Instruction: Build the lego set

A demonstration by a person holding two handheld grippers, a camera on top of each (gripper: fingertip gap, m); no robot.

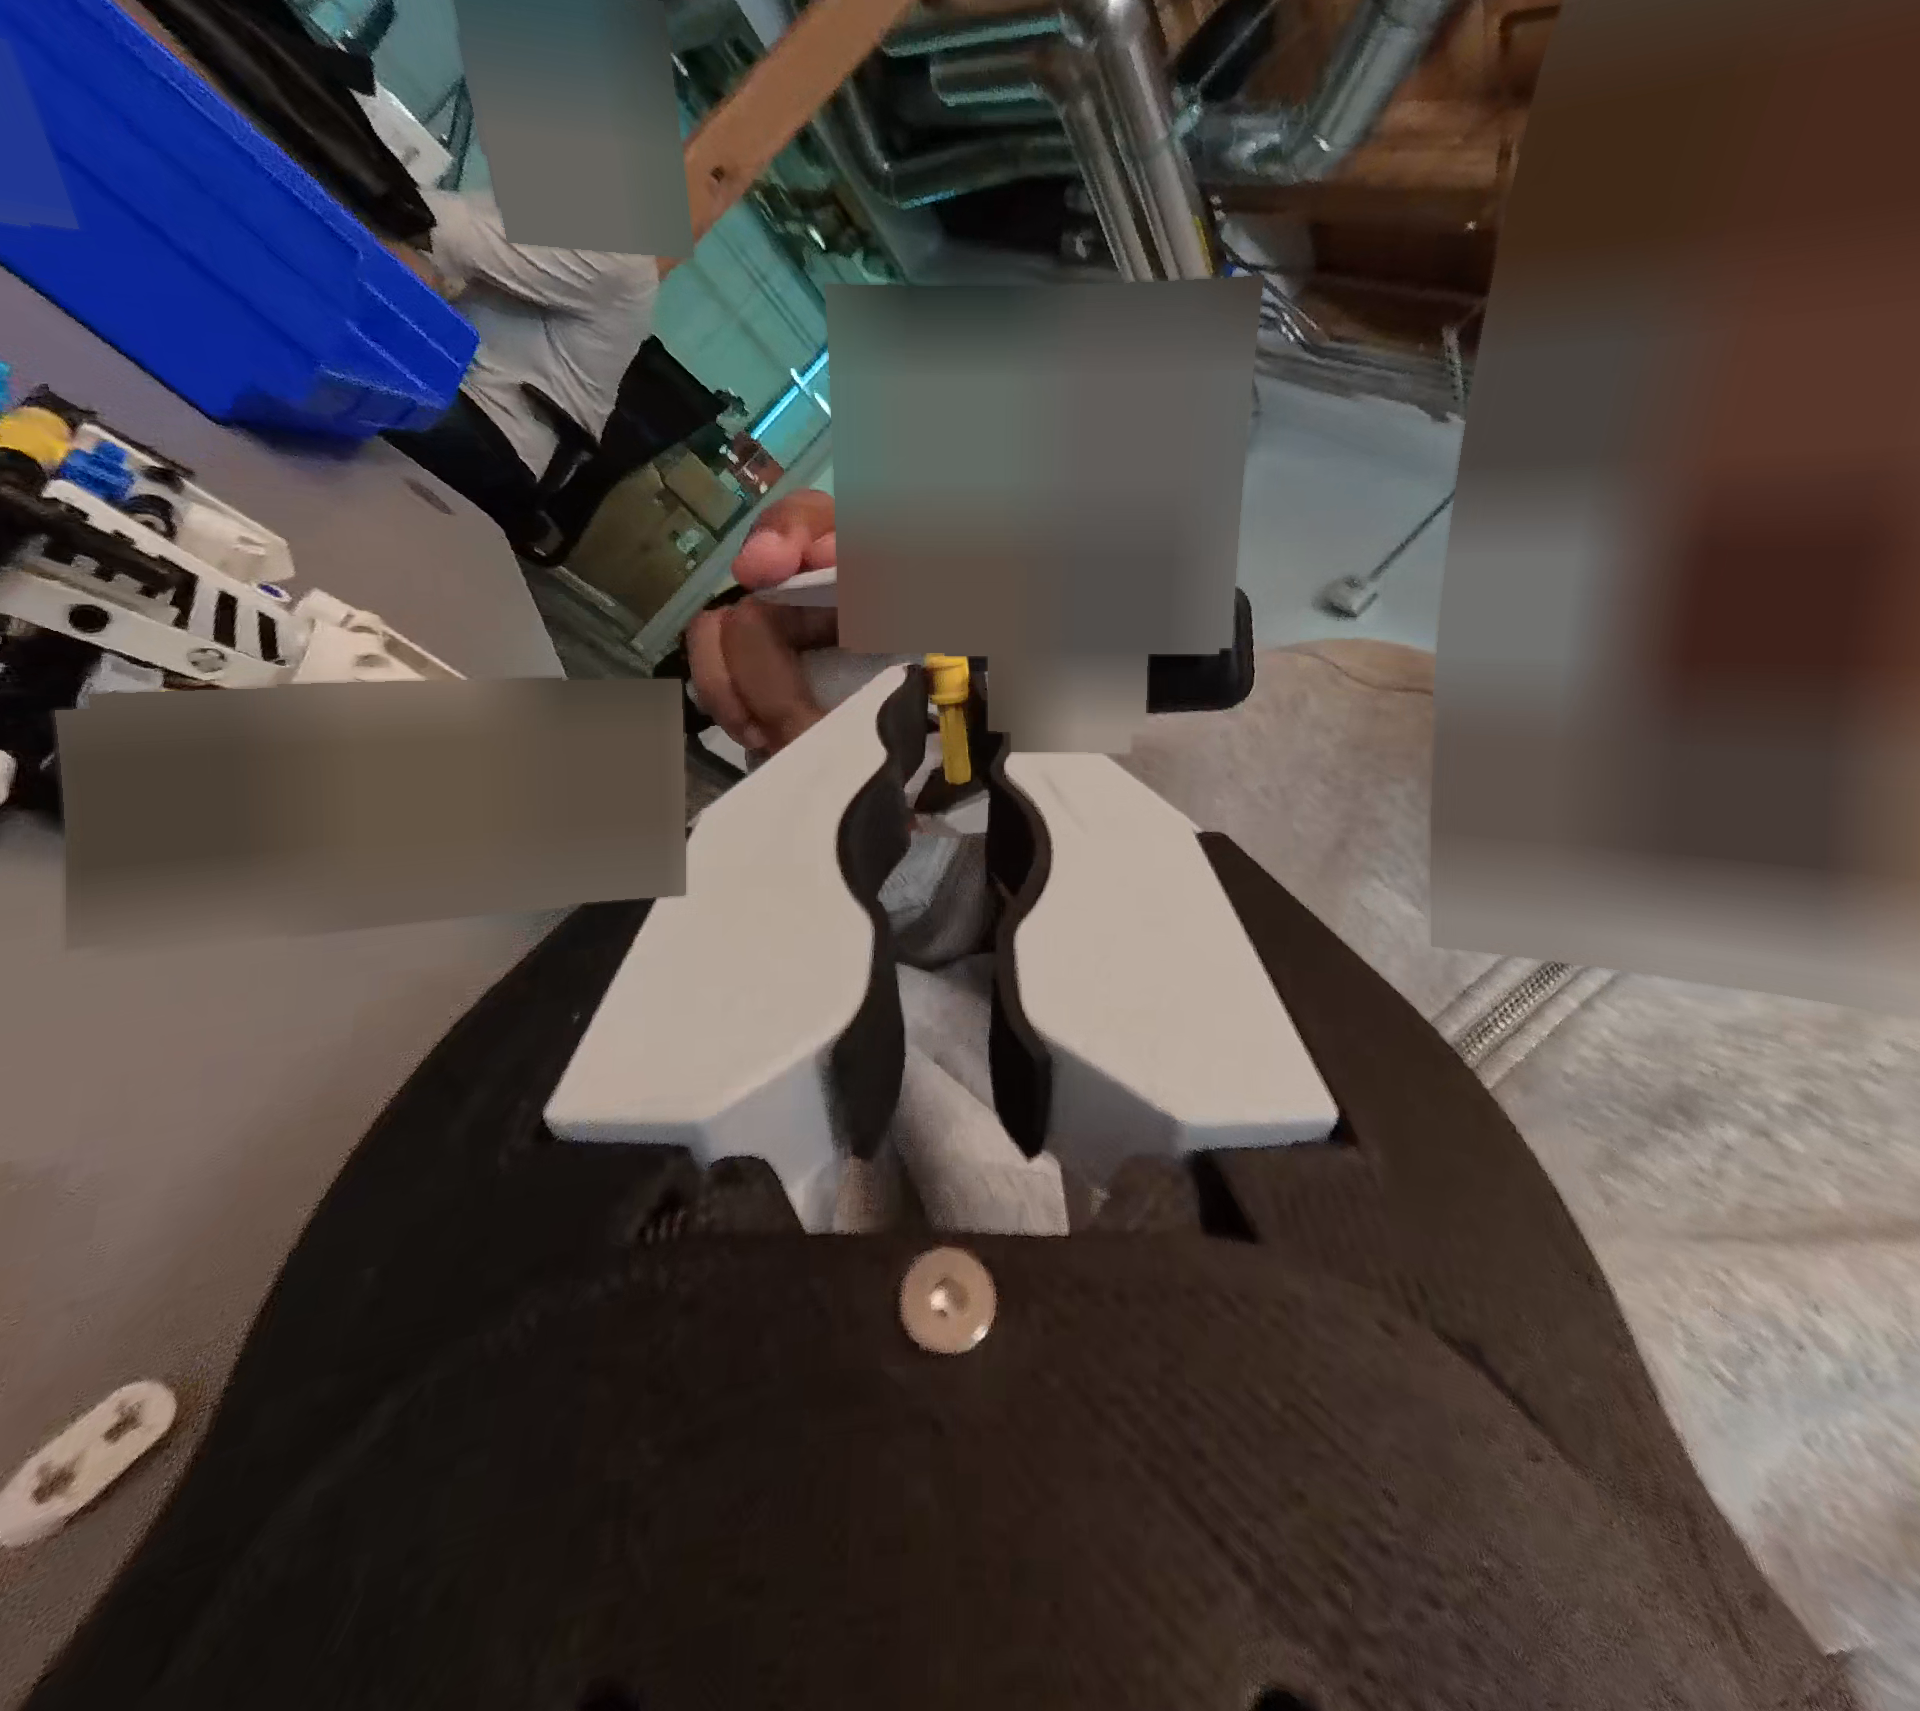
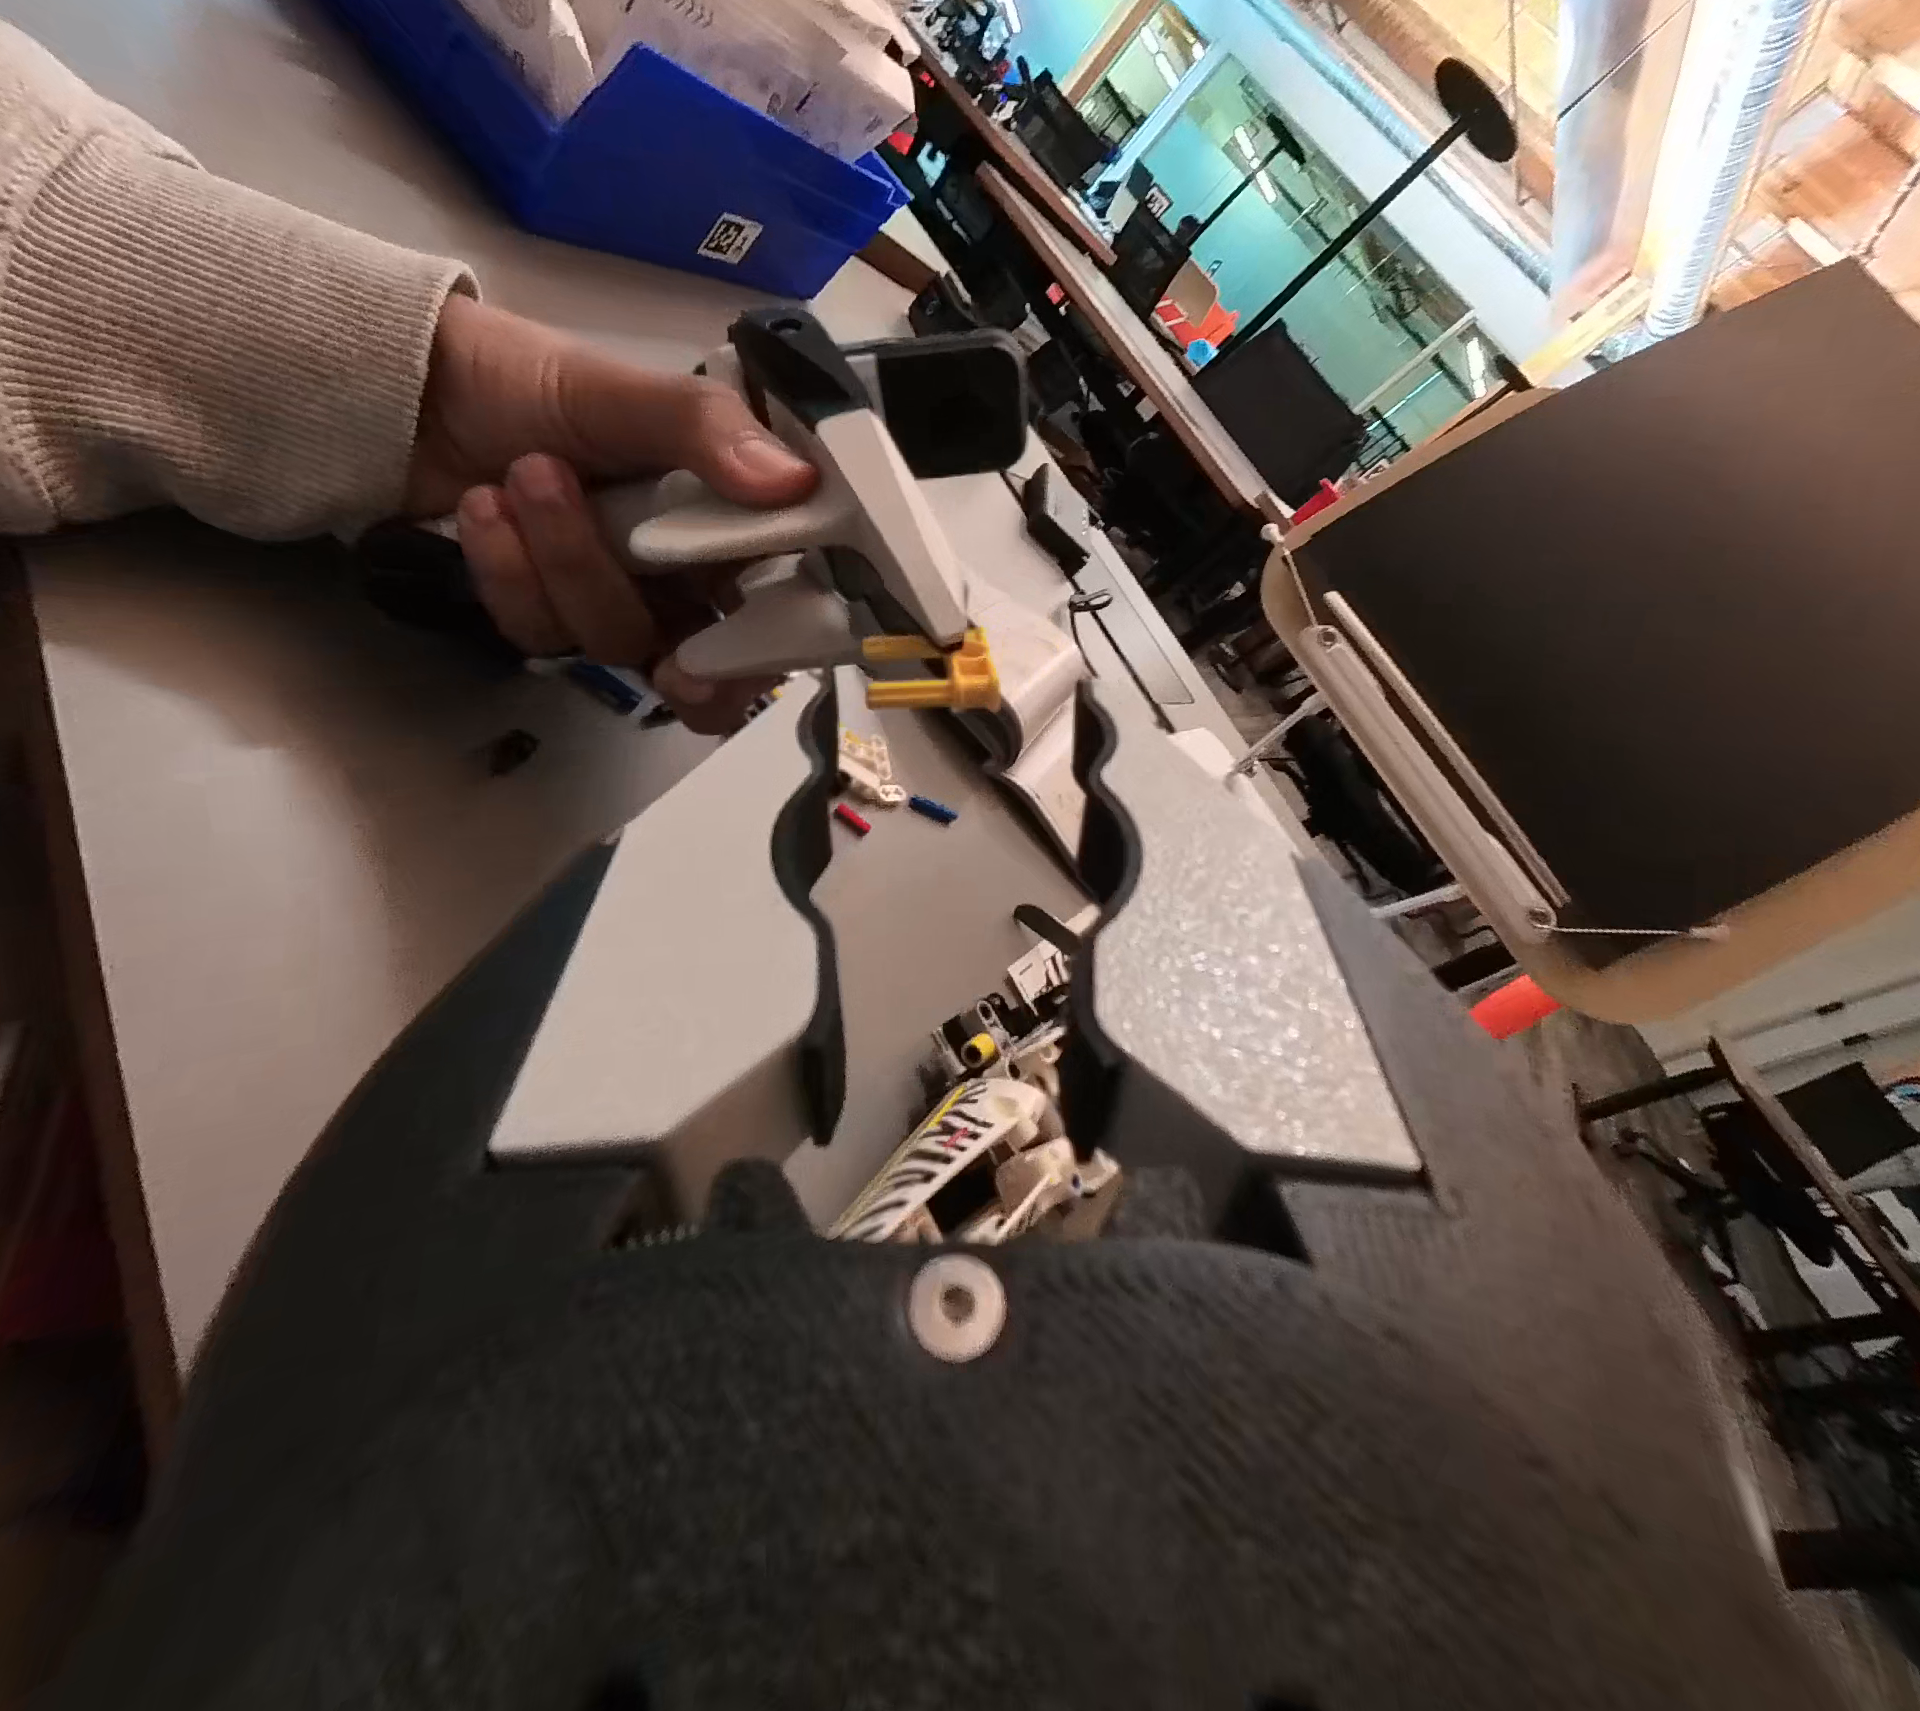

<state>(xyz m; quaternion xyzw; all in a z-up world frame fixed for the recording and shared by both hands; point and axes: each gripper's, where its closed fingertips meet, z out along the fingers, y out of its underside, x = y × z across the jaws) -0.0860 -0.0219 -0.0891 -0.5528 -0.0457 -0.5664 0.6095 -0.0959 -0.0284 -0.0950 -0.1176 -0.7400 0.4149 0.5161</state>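
My left gripper (image 1: 948, 731) is shut on a small yellow lego connector (image 1: 951, 711), pinched at the fingertips and held in the air. In the right wrist view the same gripper (image 2: 951, 638), held by a hand (image 2: 582, 456), shows with the yellow connector (image 2: 940, 672) sticking out of its tips. My right gripper (image 2: 956, 721) is open and empty, its jaws apart just below the yellow piece and not touching it. The white and black lego model (image 1: 135, 581) lies on the table at the left. Part of it (image 2: 977, 1142) shows between my right fingers.
A blue bin (image 2: 675, 155) with paper bags stands at the back of the grey table (image 2: 260, 778); it also shows in the left wrist view (image 1: 208, 207). Small loose pieces (image 2: 883, 794) lie on the table. A dark panel (image 2: 1610, 622) stands to the right. The tips of both grippers are at nearly the same place.
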